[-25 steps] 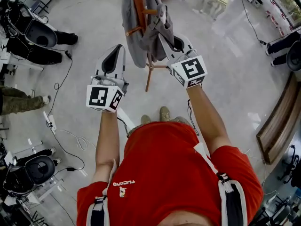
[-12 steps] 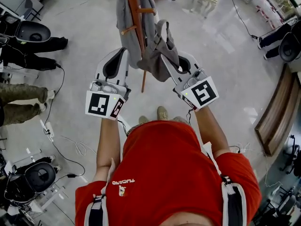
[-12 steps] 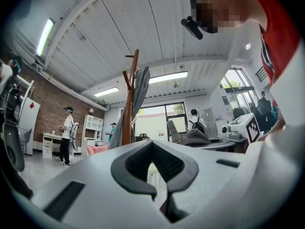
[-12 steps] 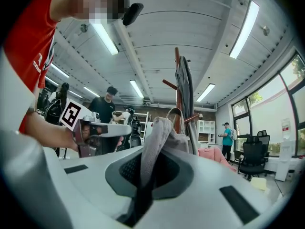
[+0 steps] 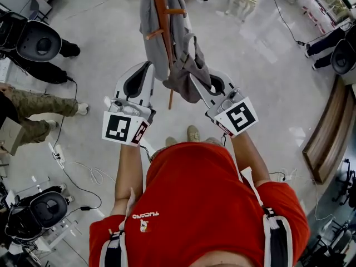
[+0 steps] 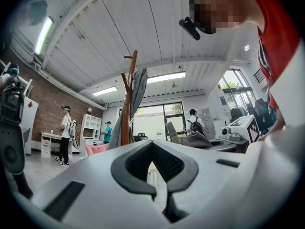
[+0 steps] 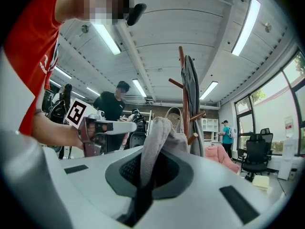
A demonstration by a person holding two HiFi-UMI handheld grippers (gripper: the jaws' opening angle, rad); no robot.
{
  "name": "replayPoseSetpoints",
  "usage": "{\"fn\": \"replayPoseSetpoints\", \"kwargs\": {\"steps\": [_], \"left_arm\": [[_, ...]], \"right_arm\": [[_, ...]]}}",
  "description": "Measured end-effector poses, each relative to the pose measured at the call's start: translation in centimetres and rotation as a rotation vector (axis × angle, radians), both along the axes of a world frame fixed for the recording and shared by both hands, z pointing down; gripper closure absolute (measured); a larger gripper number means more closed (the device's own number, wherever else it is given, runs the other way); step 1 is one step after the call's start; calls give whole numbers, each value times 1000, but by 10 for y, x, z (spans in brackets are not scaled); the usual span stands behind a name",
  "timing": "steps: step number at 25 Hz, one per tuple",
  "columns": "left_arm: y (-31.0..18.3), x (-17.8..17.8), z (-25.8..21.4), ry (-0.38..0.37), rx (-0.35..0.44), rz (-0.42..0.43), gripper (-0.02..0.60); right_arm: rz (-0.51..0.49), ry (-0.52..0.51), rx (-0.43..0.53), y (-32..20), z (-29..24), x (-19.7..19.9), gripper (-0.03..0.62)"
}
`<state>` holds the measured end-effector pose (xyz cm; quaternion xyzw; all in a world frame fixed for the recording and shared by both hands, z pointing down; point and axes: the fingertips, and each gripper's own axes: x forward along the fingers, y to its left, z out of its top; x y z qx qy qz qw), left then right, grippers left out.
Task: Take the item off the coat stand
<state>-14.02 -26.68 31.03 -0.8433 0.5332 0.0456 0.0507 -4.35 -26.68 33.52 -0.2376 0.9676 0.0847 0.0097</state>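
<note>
The grey garment [image 5: 179, 78] is pinched in the closed right claw [image 5: 194, 82] for lifting off the coat stand [image 5: 161, 15], while the left claw [image 5: 146, 65] is held shut and empty alongside.

Head view looks down; gripper views upward (sharing coat stand [image 5: 161, 10]).

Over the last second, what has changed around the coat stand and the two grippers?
The right gripper, shut on the grey cloth, has drawn back toward the person, pulling the cloth's lower part away from the coat stand. The left gripper barely shifted. Unchanged: the right grip, the left gripper shut and empty, the cloth's top on the stand.
</note>
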Motion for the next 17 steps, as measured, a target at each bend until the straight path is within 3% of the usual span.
{"fn": "replayPoseSetpoints", "kwargs": {"steps": [17], "left_arm": [[5,-20,-3,8,15,-24,572]], "right_arm": [[-23,0,1,1,-2,-19,566]]}}
